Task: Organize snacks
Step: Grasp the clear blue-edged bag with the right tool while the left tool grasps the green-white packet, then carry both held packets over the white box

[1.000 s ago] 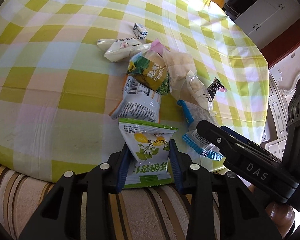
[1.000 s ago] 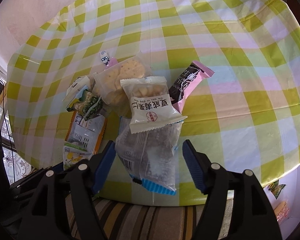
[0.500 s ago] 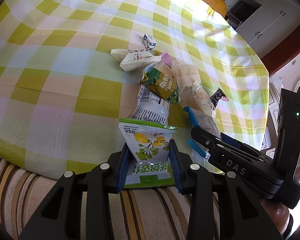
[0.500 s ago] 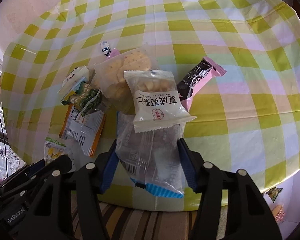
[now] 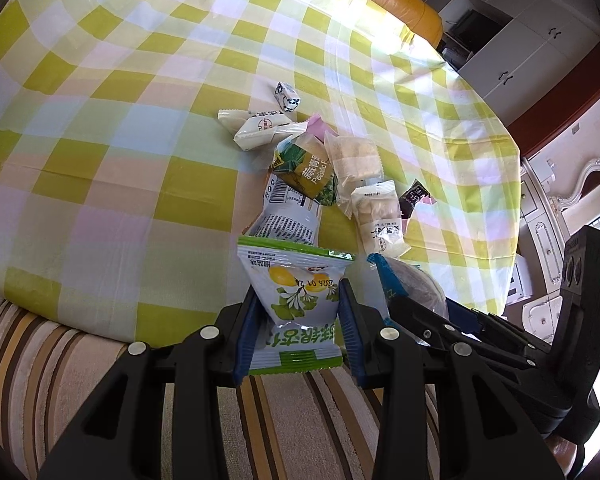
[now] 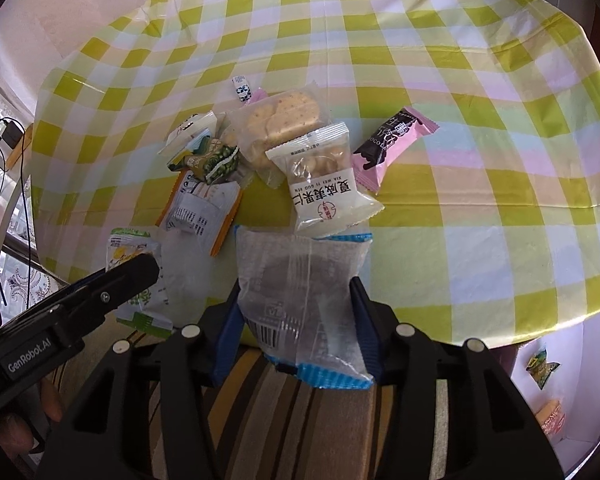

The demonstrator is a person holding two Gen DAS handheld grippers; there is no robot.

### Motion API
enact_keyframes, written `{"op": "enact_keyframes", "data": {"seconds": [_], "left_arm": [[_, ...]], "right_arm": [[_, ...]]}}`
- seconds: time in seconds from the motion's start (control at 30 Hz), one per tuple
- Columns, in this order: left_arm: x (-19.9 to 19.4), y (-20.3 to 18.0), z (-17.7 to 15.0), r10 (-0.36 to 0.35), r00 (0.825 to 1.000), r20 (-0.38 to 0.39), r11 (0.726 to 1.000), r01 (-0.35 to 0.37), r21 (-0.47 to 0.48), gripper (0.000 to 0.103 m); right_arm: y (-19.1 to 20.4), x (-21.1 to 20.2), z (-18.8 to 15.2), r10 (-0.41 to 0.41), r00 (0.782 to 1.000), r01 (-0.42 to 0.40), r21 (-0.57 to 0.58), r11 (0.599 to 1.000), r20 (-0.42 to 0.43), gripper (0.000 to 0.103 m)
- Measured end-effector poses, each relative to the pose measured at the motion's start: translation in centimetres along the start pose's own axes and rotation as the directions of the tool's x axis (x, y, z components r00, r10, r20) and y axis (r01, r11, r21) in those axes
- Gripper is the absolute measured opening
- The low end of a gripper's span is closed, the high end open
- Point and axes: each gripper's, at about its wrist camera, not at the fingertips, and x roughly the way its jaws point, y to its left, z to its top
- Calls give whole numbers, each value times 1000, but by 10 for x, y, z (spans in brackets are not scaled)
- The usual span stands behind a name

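My left gripper [image 5: 298, 314] is shut on a green-and-white snack packet with a lemon picture [image 5: 296, 300], held above the table's near edge; the packet also shows in the right wrist view [image 6: 136, 280]. My right gripper [image 6: 298, 316] is shut on a clear packet with blue ends [image 6: 300, 300] holding a dark snack, lifted off the table. A pile of snacks lies on the checked tablecloth [image 6: 460, 208]: a white nut packet [image 6: 324, 184], a cracker bag [image 6: 280, 124], a pink-and-black bar [image 6: 392, 144], a green pea packet [image 6: 212, 160] and an orange-edged white packet [image 6: 200, 208].
A small wrapped candy [image 5: 287, 97] and a white packet [image 5: 262, 128] lie at the far end of the pile. A striped cushion [image 5: 60, 380] lies below the table edge. Two snacks [image 6: 544, 364] lie on a white surface at lower right. An orange seat [image 5: 400, 4] stands beyond the table.
My right gripper closed on the clear blue-ended packet and lifted it back from the pile. My left gripper drew back with the lemon packet still held.
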Motion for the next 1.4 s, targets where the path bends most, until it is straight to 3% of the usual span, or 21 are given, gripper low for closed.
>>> {"op": "enact_keyframes", "data": {"seconds": [0.33,0.77,1.03,1.4], "left_arm": [[-2,-27,-6,-51,999,4,996,51,69,36],[34,-102,-20,-146,983,-112,965,167,202,36],[68,-170,-43,-205,949,-240,917,272,293,36],[112,-246,-85,-194,890,-413,840,368,398,36]], "right_arm": [[-37,-29,-15,-39,998,36,69,997,49,50],[-146,-65,-43,-213,974,185,262,947,80,50],[-203,-74,-68,-286,956,245,366,898,60,50],[-262,-72,-107,-354,935,312,472,825,1,50]]}}
